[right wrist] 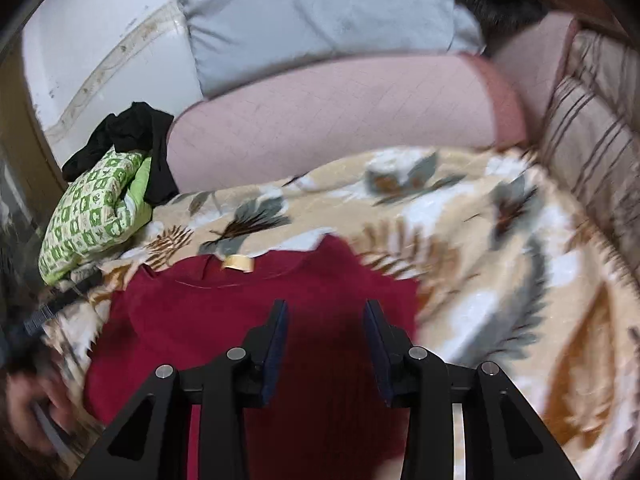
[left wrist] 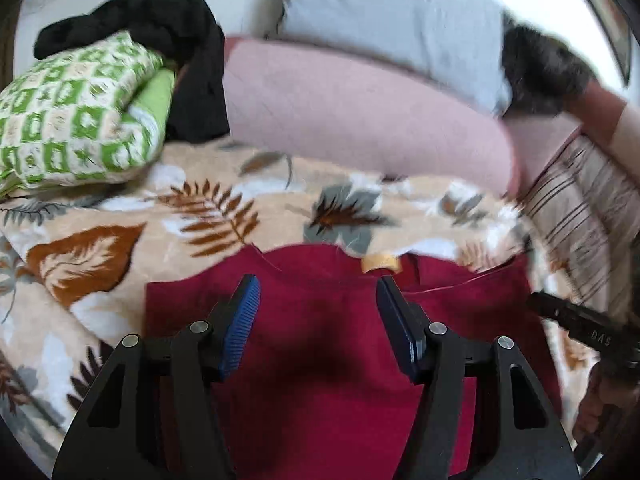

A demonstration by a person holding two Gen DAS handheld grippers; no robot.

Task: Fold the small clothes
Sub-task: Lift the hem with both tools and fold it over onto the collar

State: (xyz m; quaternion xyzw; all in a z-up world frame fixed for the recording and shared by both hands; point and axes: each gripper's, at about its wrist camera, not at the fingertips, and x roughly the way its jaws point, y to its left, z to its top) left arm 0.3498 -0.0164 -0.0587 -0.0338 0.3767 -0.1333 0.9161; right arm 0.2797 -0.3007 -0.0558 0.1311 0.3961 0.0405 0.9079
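Nearest my left camera, the left gripper (left wrist: pixel 318 312) hangs over the red garment (left wrist: pixel 320 360) with its jaws apart and nothing between the blue pads (left wrist: pixel 240 328); I cannot tell whether they brush the cloth or hover just above it. That garment lies flat on the leaf-print blanket (left wrist: pixel 120 220), its neck label (left wrist: pixel 380 264) at the far edge.

Working left to right: at the far left sit a green patterned bundle (left wrist: pixel 72 120) and a black garment (left wrist: pixel 180 60) piled behind it, well apart from my work, so I judge little danger there. In the middle, I would say the main risk is pinching blanket pile along with the red fabric, since both are soft and lie in contact; a fold would then drag the whole bed cover. Further right, the right gripper (right wrist: pixel 326 340) also stands parted over the same garment, empty, its jaws narrower than the left's. If I close the two at uneven spots, I expect a skewed fold. Both views are smeared, so a grab on a misjudged edge is likely. At the far right a striped cushion (left wrist: pixel 580 208) borders the blanket; a wide swing could catch it.
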